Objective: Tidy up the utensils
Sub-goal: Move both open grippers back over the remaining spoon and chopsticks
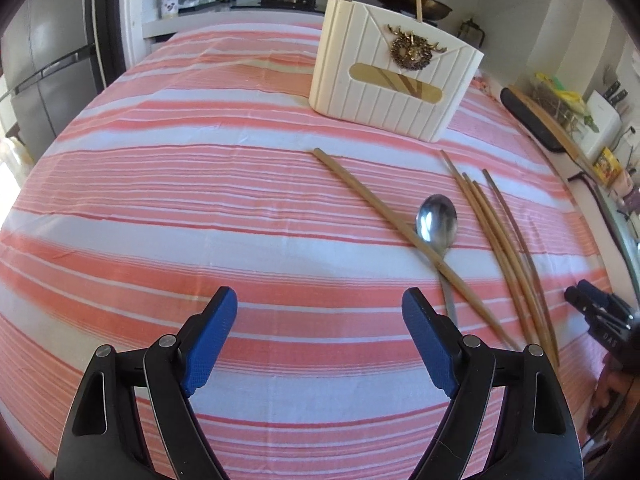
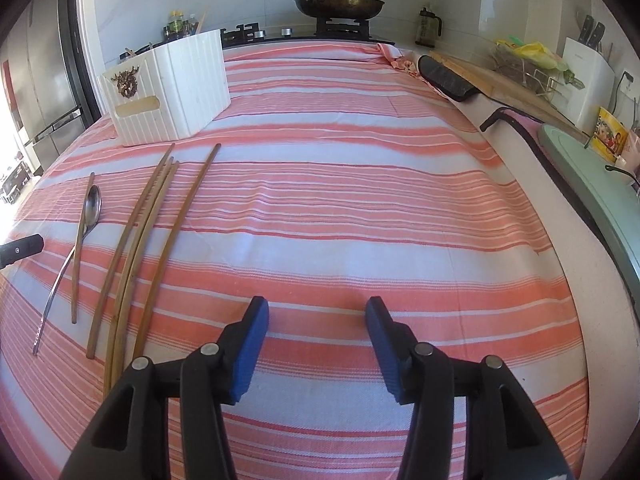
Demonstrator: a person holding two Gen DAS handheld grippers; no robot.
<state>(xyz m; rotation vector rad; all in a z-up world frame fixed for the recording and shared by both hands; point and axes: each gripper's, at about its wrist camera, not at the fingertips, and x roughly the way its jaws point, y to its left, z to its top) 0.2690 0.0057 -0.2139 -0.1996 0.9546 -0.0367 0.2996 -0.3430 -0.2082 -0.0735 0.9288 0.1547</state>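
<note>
A cream ribbed utensil holder [image 1: 394, 76] with a gold ornament stands far on the striped cloth, a few chopsticks standing in it; it also shows in the right wrist view [image 2: 168, 92]. A metal spoon [image 1: 437, 220] lies with one chopstick [image 1: 400, 236] across its handle. Several more chopsticks [image 1: 504, 248] lie to its right. In the right wrist view the spoon [image 2: 90, 208] and chopsticks [image 2: 156, 224] lie to the left. My left gripper [image 1: 320, 300] is open and empty, left of the spoon. My right gripper [image 2: 318, 308] is open and empty, right of the chopsticks.
The red-and-white striped cloth [image 2: 360, 200] covers the counter. A stove with a lidded pan [image 2: 338, 2] is behind. A black mat [image 2: 446, 78], cutting board, knife block [image 2: 586, 76] and a green board [image 2: 600, 184] line the right side. A fridge [image 1: 44, 64] stands left.
</note>
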